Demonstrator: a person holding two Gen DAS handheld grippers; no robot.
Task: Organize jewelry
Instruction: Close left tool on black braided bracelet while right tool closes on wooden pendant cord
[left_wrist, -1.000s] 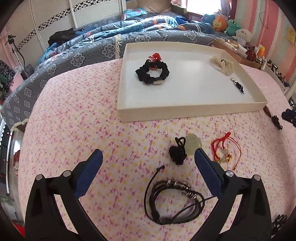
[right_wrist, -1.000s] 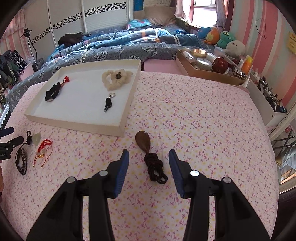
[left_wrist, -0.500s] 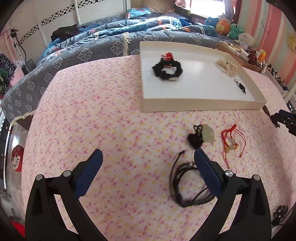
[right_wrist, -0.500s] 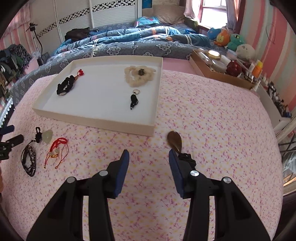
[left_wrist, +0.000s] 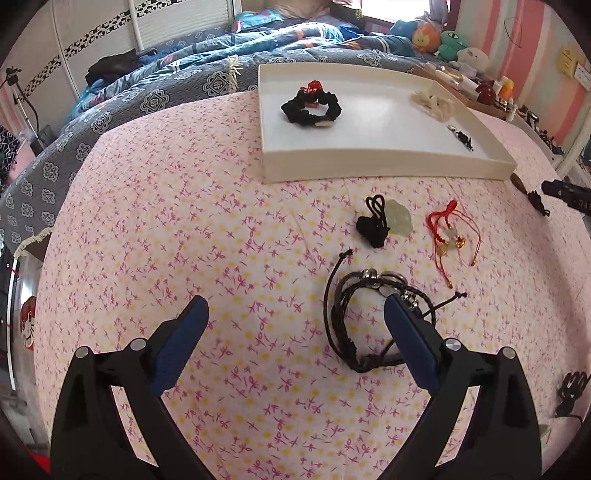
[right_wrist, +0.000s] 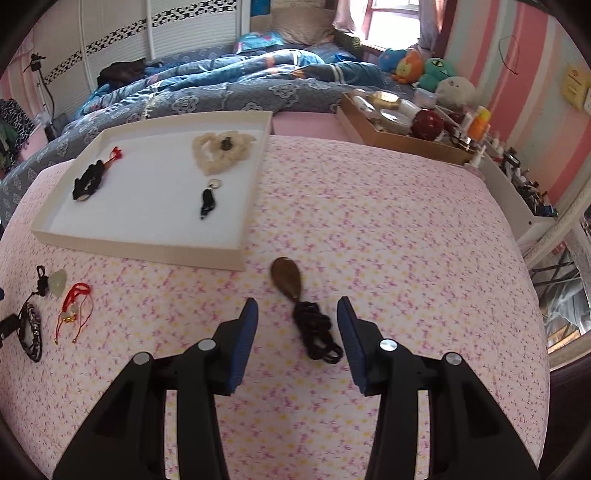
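A white tray (left_wrist: 388, 164) (right_wrist: 147, 243) on the pink floral cloth holds a black bead bracelet (left_wrist: 311, 109), a cream piece (right_wrist: 219, 149) and a small black charm (right_wrist: 207, 199). On the cloth lie a black cord bracelet (left_wrist: 369, 317), a jade pendant on black cord (left_wrist: 384, 221) and a red string charm (left_wrist: 450, 236). My left gripper (left_wrist: 295, 321) is open and empty, with the cord bracelet by its right finger. My right gripper (right_wrist: 297, 321) is open around the black cord of a brown wooden pendant (right_wrist: 287, 282).
A bed with a blue quilt (right_wrist: 221, 88) lies behind the table. A brown box of bottles and jars (right_wrist: 402, 125) stands at the back right, with plush toys (right_wrist: 424, 70) behind it. Another black item (left_wrist: 570, 391) lies at the table's right edge.
My left gripper has swung left, then drifted back toward the cord bracelet. My right gripper moved left off the brown pendant, then back, so its cord lies between the fingers again.
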